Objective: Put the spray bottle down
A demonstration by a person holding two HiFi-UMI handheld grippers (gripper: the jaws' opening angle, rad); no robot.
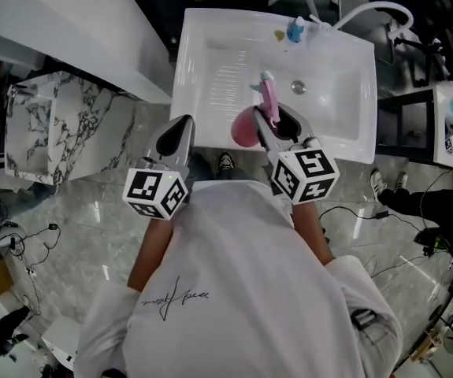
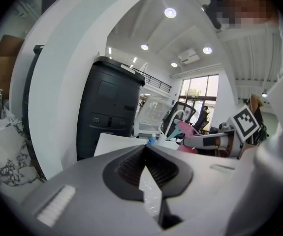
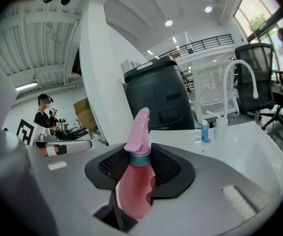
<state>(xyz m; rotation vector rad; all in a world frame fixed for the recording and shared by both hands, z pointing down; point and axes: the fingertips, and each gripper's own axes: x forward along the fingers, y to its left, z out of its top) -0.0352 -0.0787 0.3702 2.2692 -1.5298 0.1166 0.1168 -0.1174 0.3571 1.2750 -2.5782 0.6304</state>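
A pink spray bottle [image 1: 244, 128] with a pale pink trigger head [image 1: 270, 97] hangs over the front part of the white sink [image 1: 336, 113]. My right gripper [image 1: 277, 120] is shut on it. In the right gripper view the bottle [image 3: 136, 191] stands upright between the black pads [image 3: 173, 168], its teal collar at pad height and its head above the right gripper [image 3: 141, 154]. My left gripper [image 1: 180, 128] hovers at the sink's front left edge, shut and holding nothing. In its own view the left gripper [image 2: 144, 149] has its tips touching.
A curved white faucet [image 1: 376, 10] and a small blue bottle [image 1: 295, 30] stand at the sink's back rim, and the drain [image 1: 298, 87] lies in the basin. A marble-patterned block [image 1: 61, 124] stands to the left. Beyond the sink are a dark bin [image 3: 161, 100] and office chairs [image 3: 257, 80]. A person [image 3: 44, 109] stands far off at the left.
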